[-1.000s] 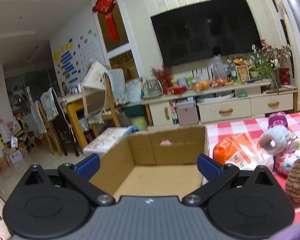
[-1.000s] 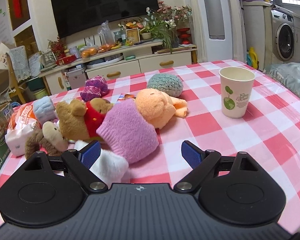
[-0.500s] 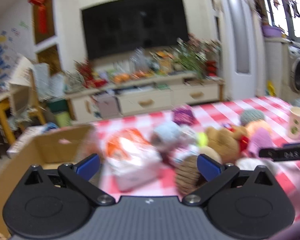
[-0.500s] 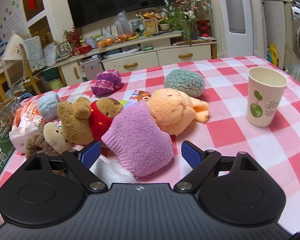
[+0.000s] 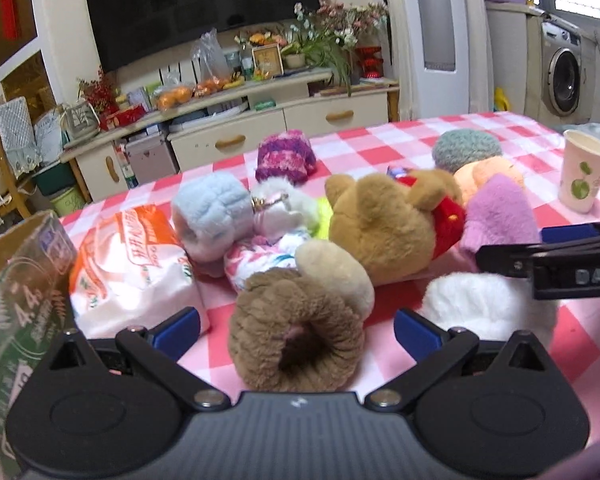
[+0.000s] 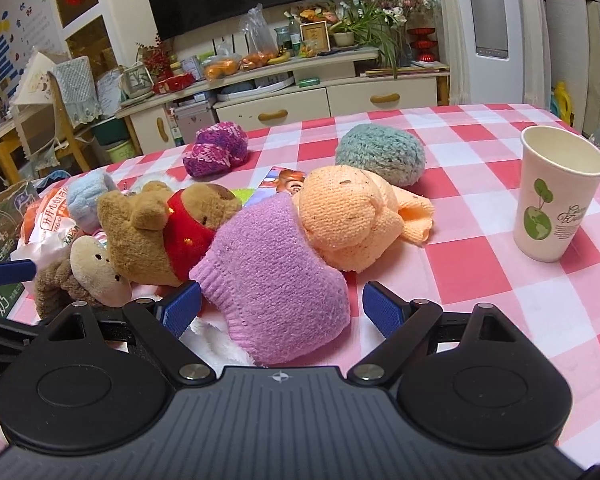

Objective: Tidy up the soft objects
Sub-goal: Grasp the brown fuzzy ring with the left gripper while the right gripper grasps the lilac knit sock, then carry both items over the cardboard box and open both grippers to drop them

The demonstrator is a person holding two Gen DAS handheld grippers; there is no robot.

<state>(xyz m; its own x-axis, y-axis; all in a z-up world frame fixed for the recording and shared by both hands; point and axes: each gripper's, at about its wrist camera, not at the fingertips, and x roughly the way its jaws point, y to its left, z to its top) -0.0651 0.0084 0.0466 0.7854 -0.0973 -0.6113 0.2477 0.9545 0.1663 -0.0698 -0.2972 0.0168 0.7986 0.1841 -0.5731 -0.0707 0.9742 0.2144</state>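
Hovering over the pink-and-white checked tablecloth (image 6: 480, 264), you are keeping both tools empty with jaws spread wide. Your left gripper (image 5: 296, 328) is flanking a brown ribbed plush monkey (image 5: 300, 320) without touching it. Your right gripper (image 6: 280, 308) is straddling the lilac knitted sock (image 6: 276, 272), pads apart from it. A tan teddy bear in a red shirt (image 6: 160, 232) is lying at ten o'clock from the sock, and a white paper cup (image 6: 556, 200) is standing at two o'clock.

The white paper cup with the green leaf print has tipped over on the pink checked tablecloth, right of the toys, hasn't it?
Not tipped over: the white paper cup with the green leaf print stands upright on the pink checked tablecloth, right of the toys, as the right wrist view shows.
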